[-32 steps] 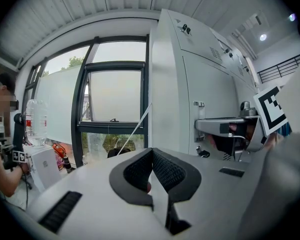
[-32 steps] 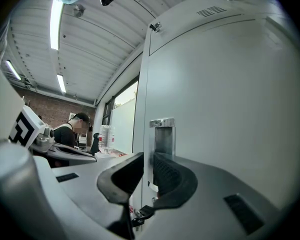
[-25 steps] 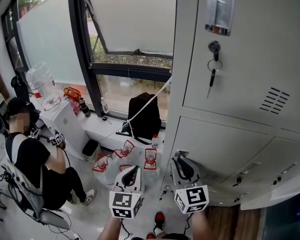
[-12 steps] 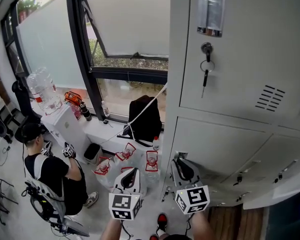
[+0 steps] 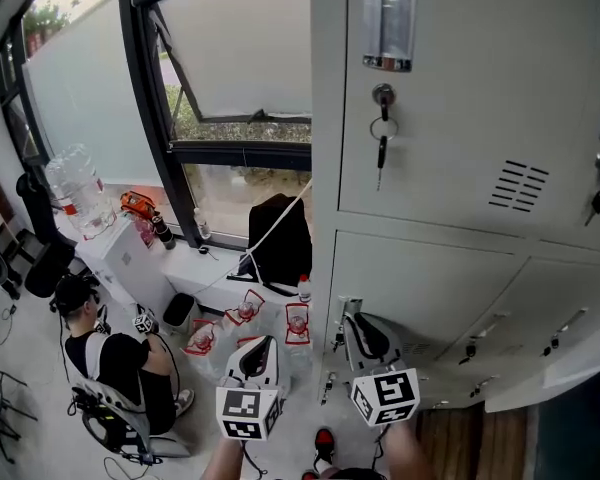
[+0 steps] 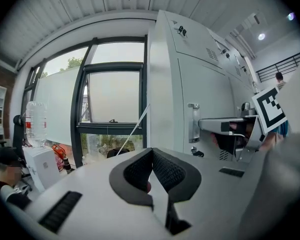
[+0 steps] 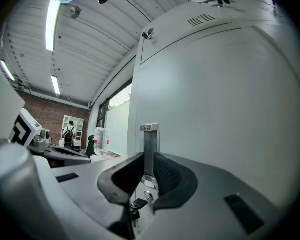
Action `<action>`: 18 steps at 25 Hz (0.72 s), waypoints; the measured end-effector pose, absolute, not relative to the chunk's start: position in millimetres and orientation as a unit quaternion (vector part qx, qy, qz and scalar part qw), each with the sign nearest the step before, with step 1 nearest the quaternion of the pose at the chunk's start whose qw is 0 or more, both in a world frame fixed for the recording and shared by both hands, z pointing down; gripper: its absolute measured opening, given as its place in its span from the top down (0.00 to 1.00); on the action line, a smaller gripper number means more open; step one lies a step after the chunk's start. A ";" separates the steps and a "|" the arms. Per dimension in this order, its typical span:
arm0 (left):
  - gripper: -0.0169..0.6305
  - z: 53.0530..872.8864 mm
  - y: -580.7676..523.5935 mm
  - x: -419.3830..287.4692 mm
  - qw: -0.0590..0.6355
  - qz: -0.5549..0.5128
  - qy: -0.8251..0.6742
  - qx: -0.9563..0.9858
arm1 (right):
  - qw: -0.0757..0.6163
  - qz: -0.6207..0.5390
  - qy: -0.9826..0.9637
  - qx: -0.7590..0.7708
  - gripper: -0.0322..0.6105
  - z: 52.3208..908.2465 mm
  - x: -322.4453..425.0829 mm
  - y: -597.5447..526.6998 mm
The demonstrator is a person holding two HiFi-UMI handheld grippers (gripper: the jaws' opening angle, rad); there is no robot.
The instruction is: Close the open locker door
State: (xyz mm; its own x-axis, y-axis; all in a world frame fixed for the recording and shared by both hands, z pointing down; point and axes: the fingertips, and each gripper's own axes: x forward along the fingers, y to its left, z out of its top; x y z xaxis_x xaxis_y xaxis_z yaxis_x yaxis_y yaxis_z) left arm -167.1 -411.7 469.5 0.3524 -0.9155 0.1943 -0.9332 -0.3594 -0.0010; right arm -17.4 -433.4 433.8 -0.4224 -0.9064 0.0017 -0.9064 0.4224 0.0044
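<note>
Grey metal lockers (image 5: 450,168) fill the right of the head view. The upper door has a metal handle (image 5: 388,18) and a key (image 5: 382,98) with a ring in its lock. Low at the right, a door (image 5: 540,383) seems to stand ajar, its bottom edge out from the row. My left gripper (image 5: 263,343) is low in the middle and shut on nothing (image 6: 151,156). Just beside the locker's corner, my right gripper (image 5: 355,320) has its jaws a narrow gap apart. The handle (image 7: 150,149) and key (image 7: 139,203) show through that gap (image 7: 149,166), well beyond the pads.
A person (image 5: 110,363) sits on a chair at the lower left. Several water bottles (image 5: 250,313) lie on the floor under the window (image 5: 230,68), with a black backpack (image 5: 280,233) on the sill. A white cabinet (image 5: 120,258) carries a big water jug (image 5: 75,188).
The head view has swung right, so the lockers slide left and take up more of the picture. The seated person now sits lower and smaller. Both grippers keep their places.
</note>
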 end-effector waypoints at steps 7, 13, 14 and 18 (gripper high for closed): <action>0.94 461.5 -400.0 -153.4 0.040 0.081 -0.552 0.829 | 0.003 -0.007 -0.837 0.548 0.86 428.2 -3.1 -417.1; 0.94 452.4 -377.2 -142.8 0.024 0.080 -0.544 0.835 | 0.007 -0.018 -0.828 0.560 0.86 424.8 15.1 -387.6; 0.94 451.7 -372.2 -140.5 0.021 0.081 -0.542 0.836 | 0.009 -0.019 -0.827 0.562 0.86 425.5 18.3 -381.1; 0.94 450.1 -349.7 -131.7 0.014 0.080 -0.535 0.841 | 0.014 -0.024 -0.822 0.569 0.86 428.8 28.5 -353.9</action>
